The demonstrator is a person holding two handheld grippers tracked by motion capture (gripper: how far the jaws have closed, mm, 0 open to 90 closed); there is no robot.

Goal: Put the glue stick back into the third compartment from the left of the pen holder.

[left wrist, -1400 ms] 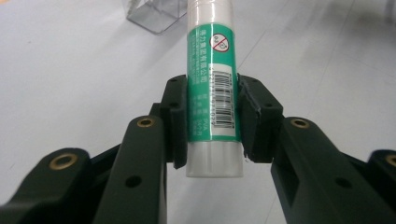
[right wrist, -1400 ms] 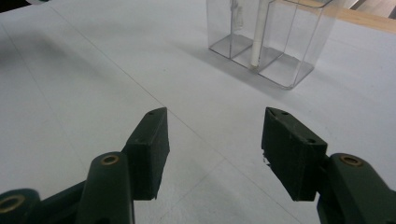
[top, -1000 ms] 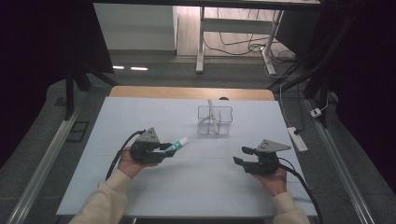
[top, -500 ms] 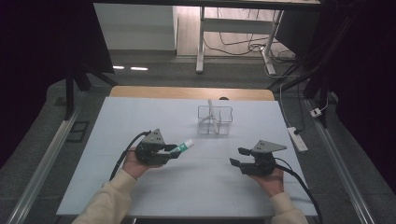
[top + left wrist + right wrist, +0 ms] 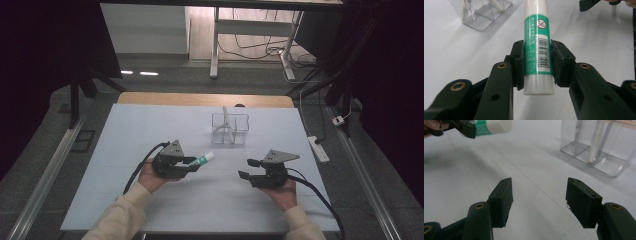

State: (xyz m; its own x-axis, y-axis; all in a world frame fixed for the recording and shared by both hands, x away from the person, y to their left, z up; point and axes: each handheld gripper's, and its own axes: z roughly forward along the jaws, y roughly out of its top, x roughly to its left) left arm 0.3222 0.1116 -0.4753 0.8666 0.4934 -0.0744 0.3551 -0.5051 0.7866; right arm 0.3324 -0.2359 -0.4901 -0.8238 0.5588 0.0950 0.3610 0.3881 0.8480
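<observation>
Keep the left gripper clamped square on the one glue stick, barcode between the pads, cap pointing ahead of the jaws; bring the empty right gripper, jaws just opened wide, toward it; beyond, one clear organizer, two white sticks inside.

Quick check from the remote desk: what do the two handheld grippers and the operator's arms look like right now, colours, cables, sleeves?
Both are matt black. The left gripper and right gripper each carry a grey three-cornered plate on top and trail a black cable toward the person. The jaws are chunky black links with brass-coloured pivot rivets and flat rectangular pads. The sleeves are pale cream.
</observation>
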